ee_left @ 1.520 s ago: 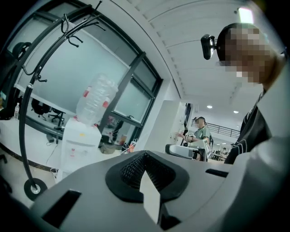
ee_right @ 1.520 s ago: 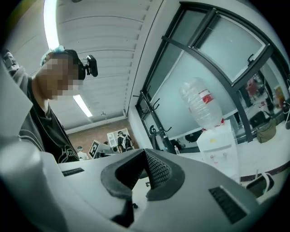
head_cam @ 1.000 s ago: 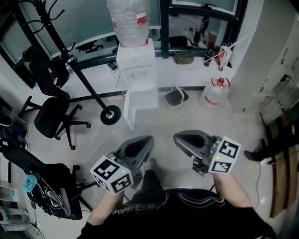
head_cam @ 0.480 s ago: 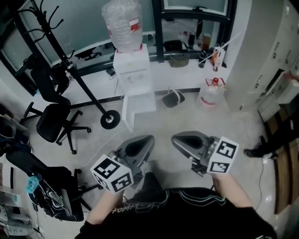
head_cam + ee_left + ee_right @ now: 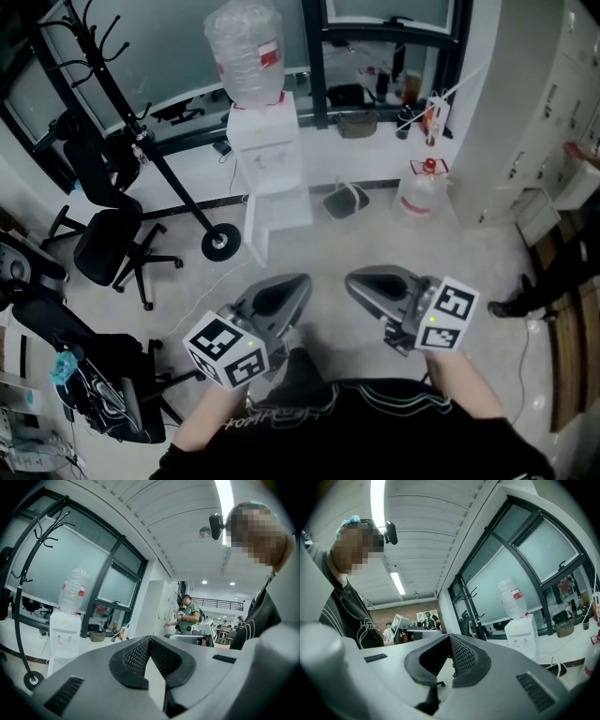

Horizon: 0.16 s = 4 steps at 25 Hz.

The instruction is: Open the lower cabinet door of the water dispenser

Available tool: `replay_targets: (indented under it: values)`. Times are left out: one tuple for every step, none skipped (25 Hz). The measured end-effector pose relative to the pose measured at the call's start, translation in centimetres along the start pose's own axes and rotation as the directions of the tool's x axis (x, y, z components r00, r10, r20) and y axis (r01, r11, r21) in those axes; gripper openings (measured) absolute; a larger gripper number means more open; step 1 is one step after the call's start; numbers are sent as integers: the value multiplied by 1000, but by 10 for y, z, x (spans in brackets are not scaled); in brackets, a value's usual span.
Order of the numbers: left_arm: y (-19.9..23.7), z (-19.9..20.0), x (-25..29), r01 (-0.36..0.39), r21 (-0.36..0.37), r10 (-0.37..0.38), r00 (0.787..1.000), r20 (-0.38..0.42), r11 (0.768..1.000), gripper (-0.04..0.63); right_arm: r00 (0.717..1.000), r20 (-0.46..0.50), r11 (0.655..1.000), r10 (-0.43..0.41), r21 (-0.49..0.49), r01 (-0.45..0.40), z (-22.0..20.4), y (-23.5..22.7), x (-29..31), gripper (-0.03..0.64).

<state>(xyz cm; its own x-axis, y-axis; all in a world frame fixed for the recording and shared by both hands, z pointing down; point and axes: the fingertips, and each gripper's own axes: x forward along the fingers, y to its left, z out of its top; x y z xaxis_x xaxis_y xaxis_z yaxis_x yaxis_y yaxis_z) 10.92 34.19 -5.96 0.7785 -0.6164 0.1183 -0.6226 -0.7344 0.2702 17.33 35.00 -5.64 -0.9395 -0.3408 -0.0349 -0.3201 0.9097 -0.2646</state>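
Observation:
The white water dispenser (image 5: 267, 155) stands across the floor by the window, with a clear bottle (image 5: 246, 42) on top. Its lower cabinet door (image 5: 278, 202) looks closed. My left gripper (image 5: 298, 279) and right gripper (image 5: 352, 278) hang side by side well short of it, both shut and holding nothing. In the left gripper view the left gripper (image 5: 149, 640) points past the water dispenser (image 5: 63, 630), which sits at the left. In the right gripper view the right gripper (image 5: 450, 637) has the water dispenser (image 5: 522, 630) at its right.
A black coat stand slants down to its round base (image 5: 220, 244) left of the dispenser. An office chair (image 5: 108, 239) stands further left. A water jug (image 5: 422, 192) and a dustpan (image 5: 345, 199) lie to the dispenser's right. A person (image 5: 190, 616) stands by white lockers (image 5: 553, 103).
The head view has tilted up a little, so the whole bottle now shows. Both grippers keep their spots in the picture and stay shut.

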Motion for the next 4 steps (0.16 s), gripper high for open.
replay_targets:
  values:
    - [-2, 0, 0, 0, 1, 0, 1000, -1, 1000, -2, 1000, 1, 1000, 0, 0, 0, 0, 1, -1, 12]
    - [-4, 0, 0, 0, 1, 0, 1000, -1, 1000, -2, 1000, 2, 1000, 1, 1, -1, 1, 2, -3, 12]
    - [-6, -1, 0, 0, 0, 0, 1000, -2, 1000, -2, 1000, 2, 1000, 1, 3, -1, 1, 3, -4, 12]
    - [-8, -1, 0, 0, 0, 0, 1000, -2, 1000, -2, 1000, 3, 1000, 2, 4, -2, 1, 4, -5, 12]
